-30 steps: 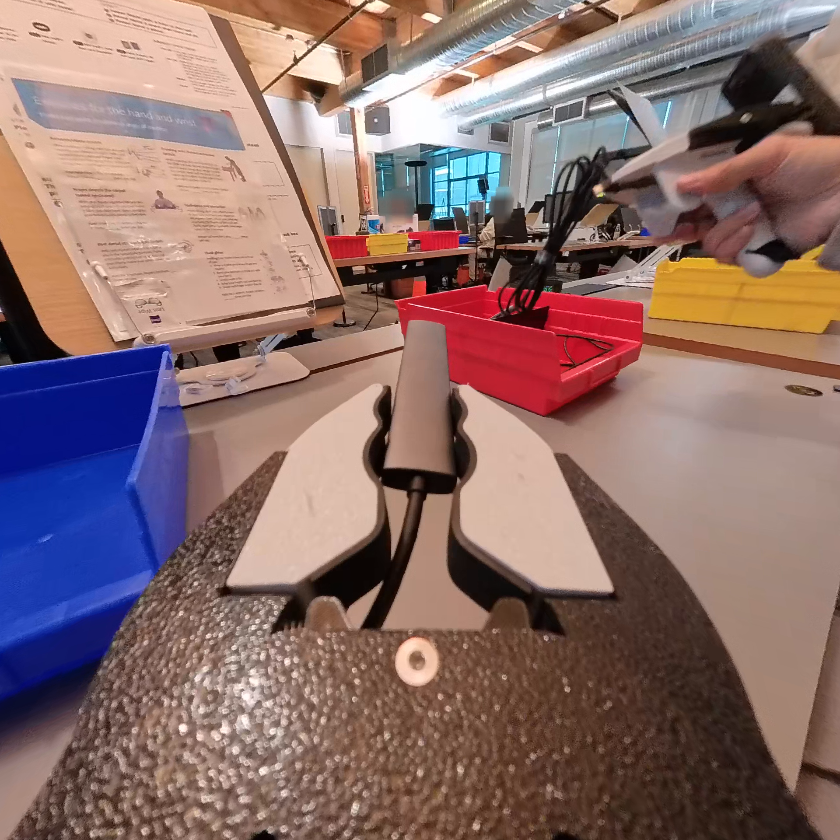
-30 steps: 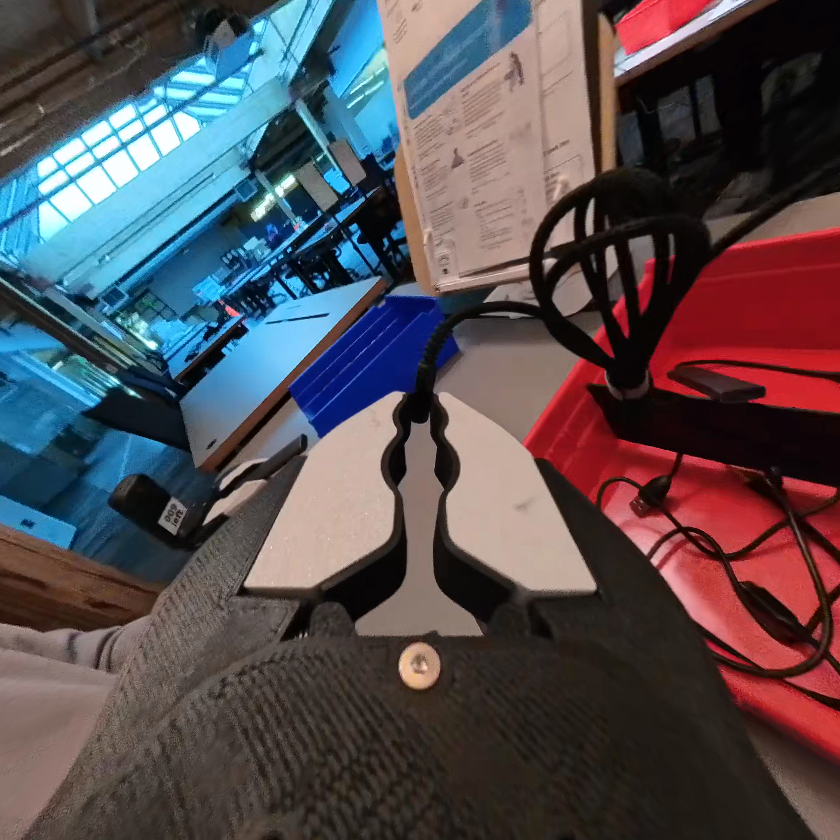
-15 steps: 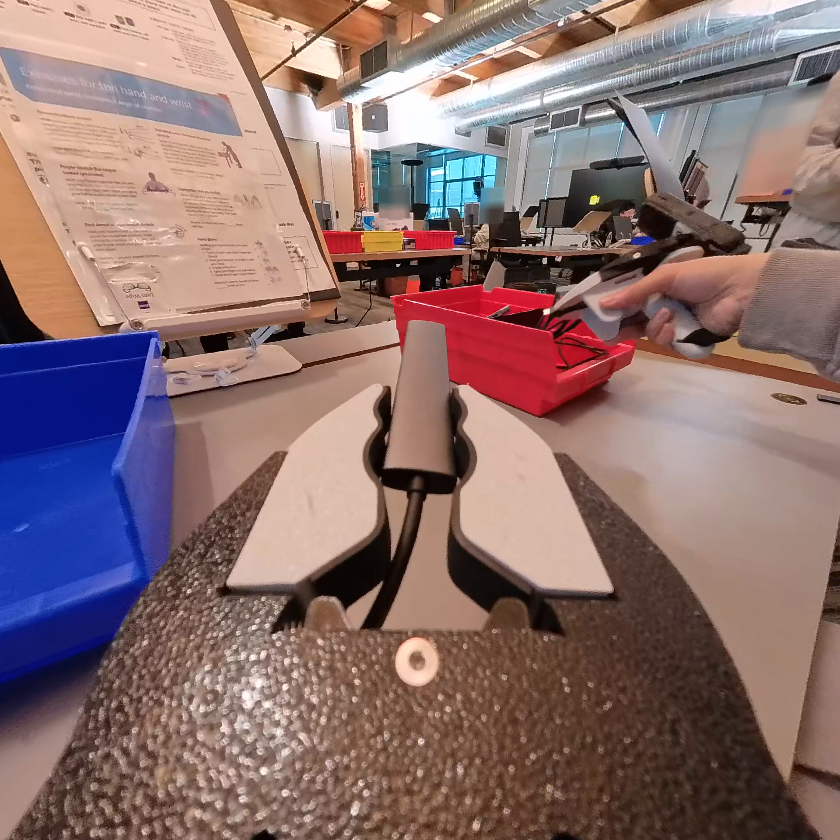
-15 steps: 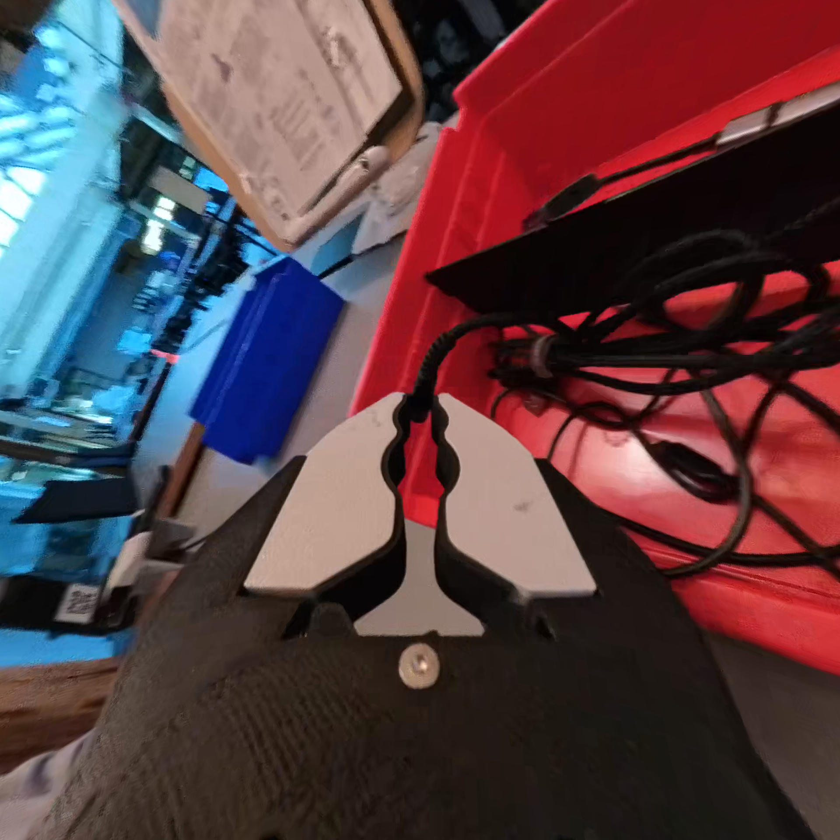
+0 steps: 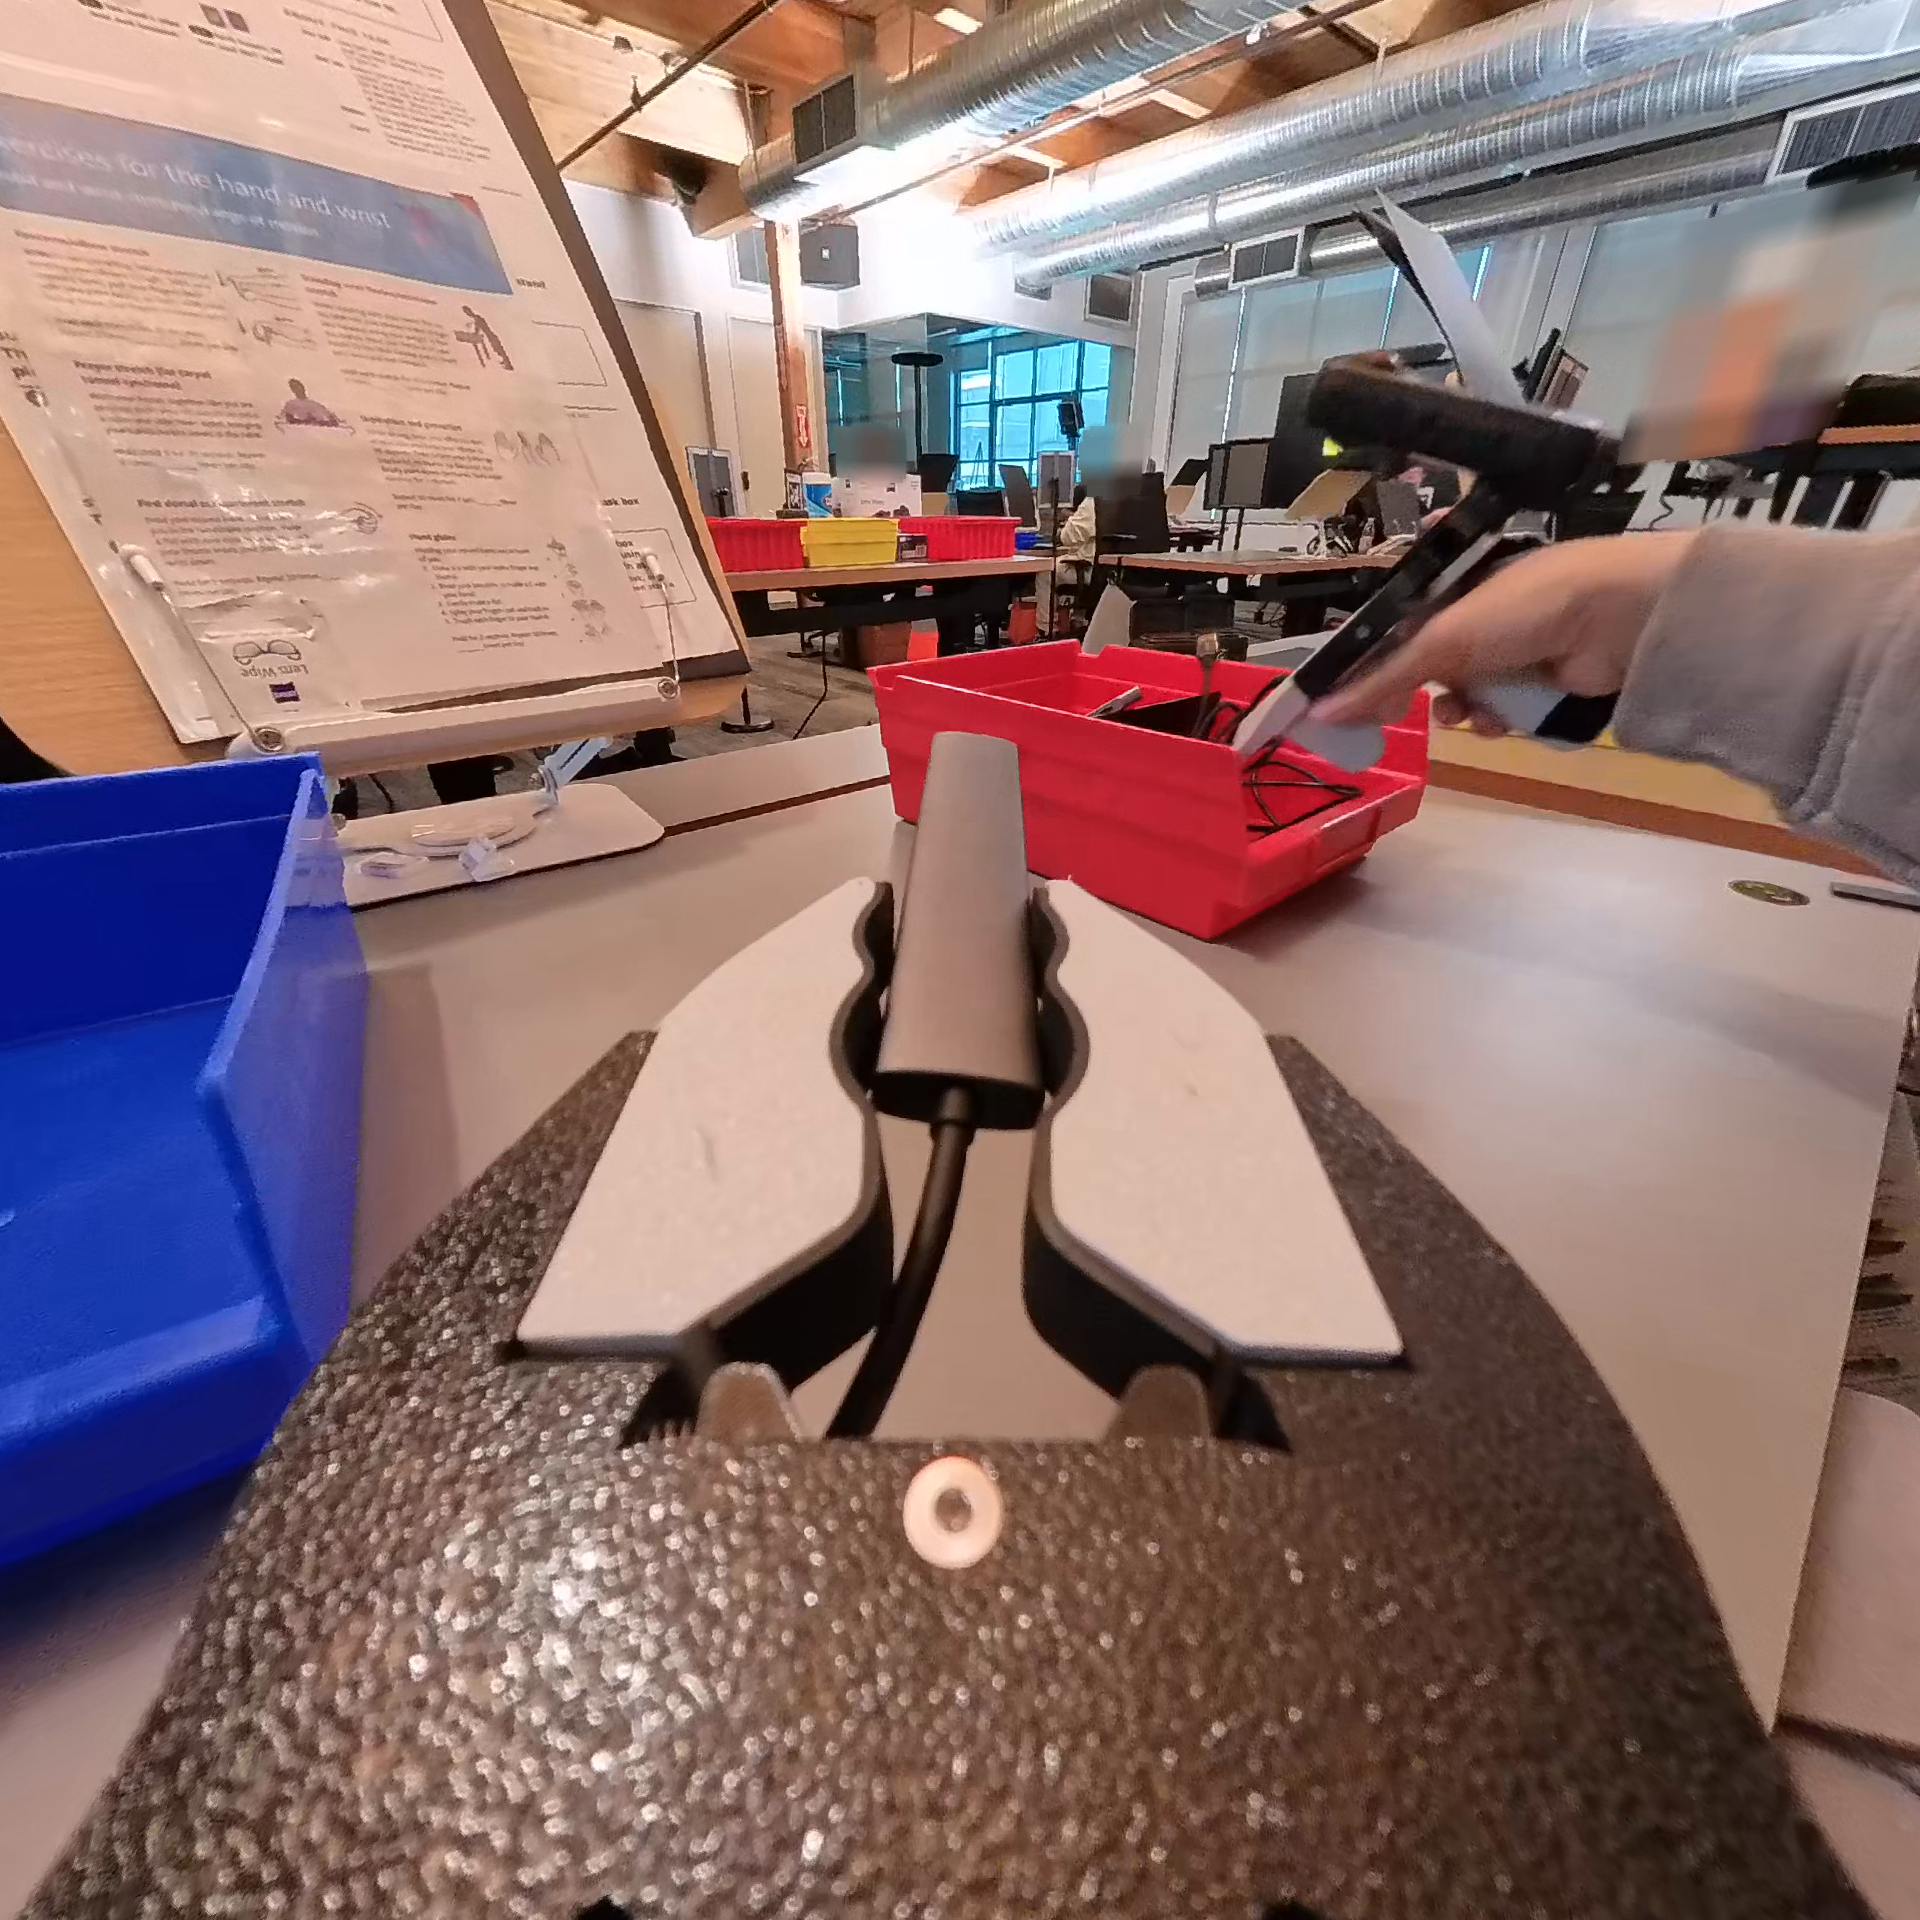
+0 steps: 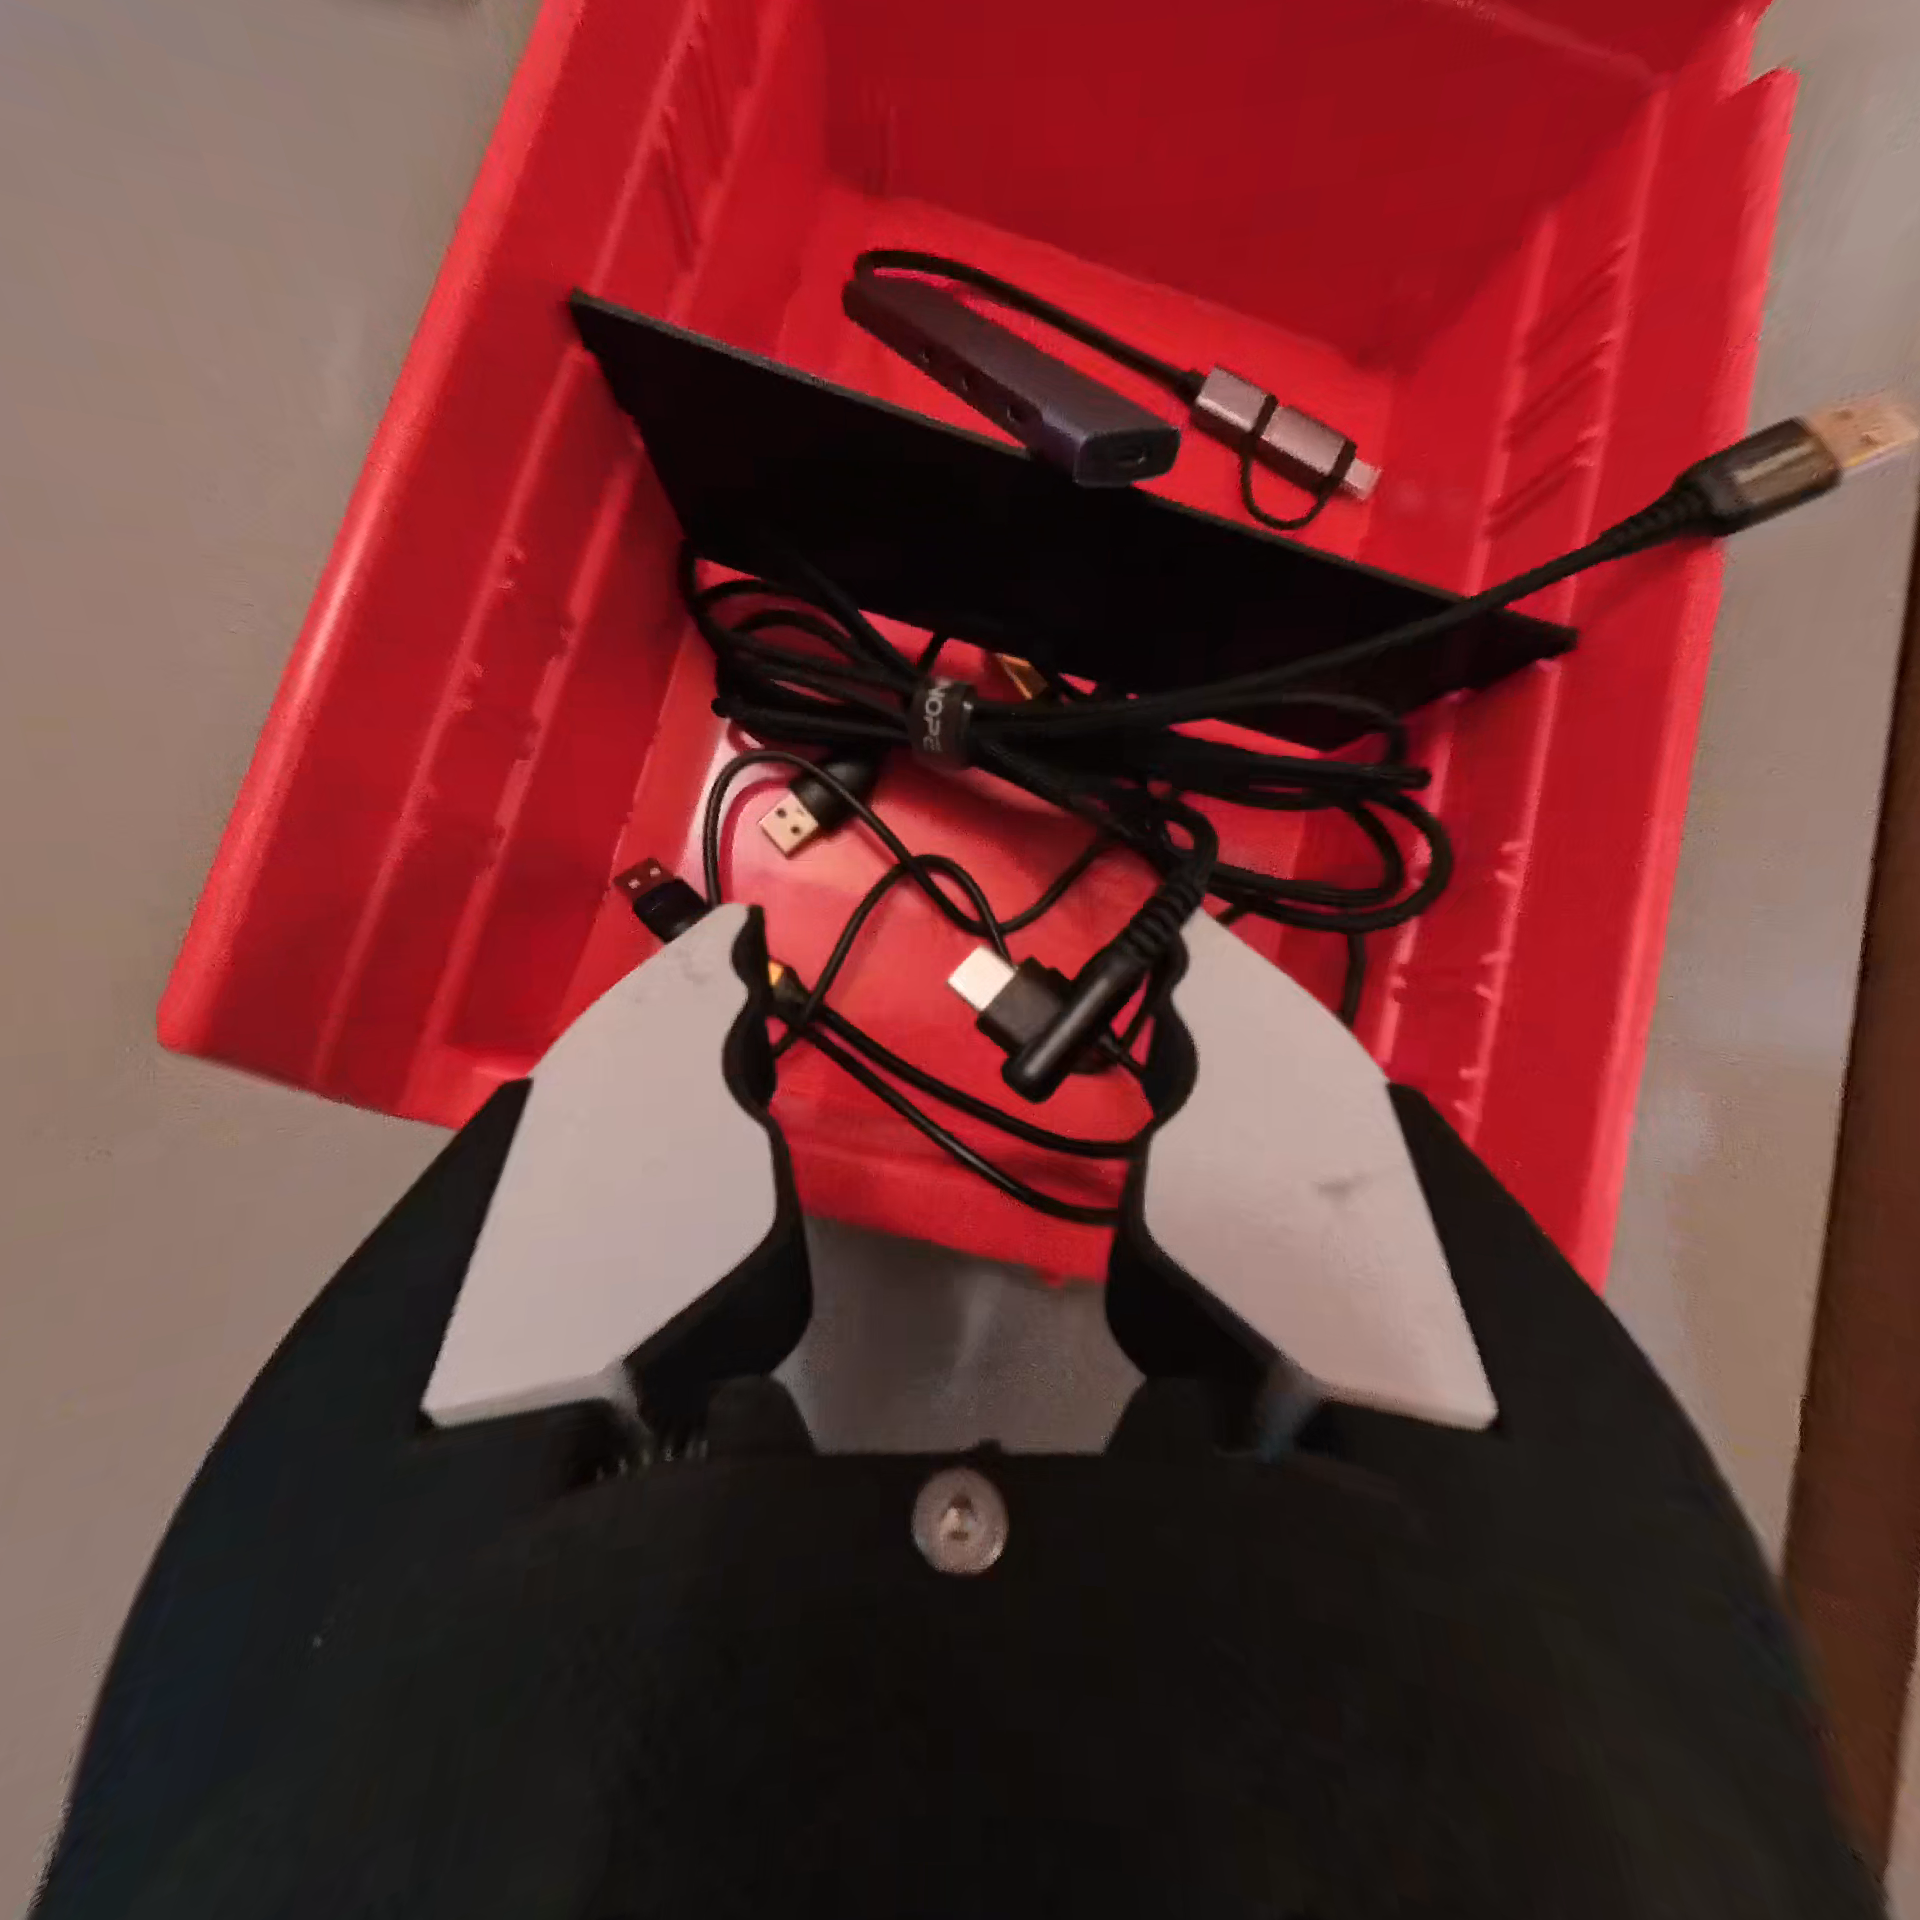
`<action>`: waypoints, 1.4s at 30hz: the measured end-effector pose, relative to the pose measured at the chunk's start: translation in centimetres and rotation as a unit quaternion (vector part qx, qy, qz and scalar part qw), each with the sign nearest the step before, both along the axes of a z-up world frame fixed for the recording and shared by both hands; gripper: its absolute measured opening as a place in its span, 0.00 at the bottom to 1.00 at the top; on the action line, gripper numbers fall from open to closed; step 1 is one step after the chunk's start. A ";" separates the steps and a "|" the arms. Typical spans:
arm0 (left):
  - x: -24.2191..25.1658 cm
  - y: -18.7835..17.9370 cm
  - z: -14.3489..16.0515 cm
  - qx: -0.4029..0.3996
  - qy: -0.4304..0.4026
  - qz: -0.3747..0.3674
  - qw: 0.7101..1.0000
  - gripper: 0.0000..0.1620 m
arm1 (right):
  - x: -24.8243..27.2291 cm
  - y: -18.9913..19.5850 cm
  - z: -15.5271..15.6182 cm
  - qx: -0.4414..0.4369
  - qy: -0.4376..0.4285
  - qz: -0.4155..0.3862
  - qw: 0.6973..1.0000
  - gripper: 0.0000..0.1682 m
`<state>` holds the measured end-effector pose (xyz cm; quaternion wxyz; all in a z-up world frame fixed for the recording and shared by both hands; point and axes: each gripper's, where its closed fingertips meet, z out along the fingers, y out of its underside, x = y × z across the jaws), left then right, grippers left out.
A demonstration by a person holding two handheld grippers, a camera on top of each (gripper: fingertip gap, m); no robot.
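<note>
My left gripper is shut on a grey USB hub, whose black cord runs back between the fingers, held above the grey table. My right gripper is open over the near compartment of the red bin. A bundled black braided cable lies in that compartment, its angled plug between my open fingers and not gripped. One USB end of it sticks out over the bin's right wall. In the left wrist view the right gripper points down into the red bin.
A black divider splits the red bin; a second grey hub with adapters lies behind it. Thin black cables lie under the bundle. A blue bin stands at my left. A document stand with a printed sheet is behind it. Tip to tip, the grippers are about 35 centimetres apart.
My right gripper swung down over the red bin, lowered the cable bundle into the near compartment and opened, letting it go. My left gripper has kept hold of the hub and stayed nearly still.
</note>
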<state>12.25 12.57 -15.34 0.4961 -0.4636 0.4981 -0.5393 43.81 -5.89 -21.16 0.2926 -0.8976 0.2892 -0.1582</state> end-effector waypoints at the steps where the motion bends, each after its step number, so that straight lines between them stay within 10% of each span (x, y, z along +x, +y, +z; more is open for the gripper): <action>1: 0.0 0.0 -0.1 0.000 0.002 -0.002 1.000 0.15 | -0.2 -0.7 0.7 -0.003 -0.010 0.003 1.000 0.46; 4: 0.1 -0.3 -0.3 0.014 0.009 -0.021 1.000 0.15 | -2.6 -1.0 4.4 0.053 -0.099 0.060 0.992 0.58; 7: -0.1 -1.7 -0.3 0.021 0.002 -0.088 0.996 0.15 | -13.4 3.4 6.7 0.208 -0.057 0.291 0.932 0.58; 12: -2.1 -5.7 0.4 -0.028 -0.037 -0.276 0.960 0.15 | -28.3 6.5 8.1 0.323 -0.009 0.530 0.784 0.46; 18: -3.7 -7.7 0.6 -0.042 -0.032 -0.369 0.928 0.15 | -33.5 7.2 8.0 0.354 0.018 0.616 0.703 0.27; 42: -4.3 -7.7 1.0 -0.068 -0.052 -0.395 0.915 0.16 | -34.2 8.0 8.0 0.356 0.057 0.598 0.716 0.14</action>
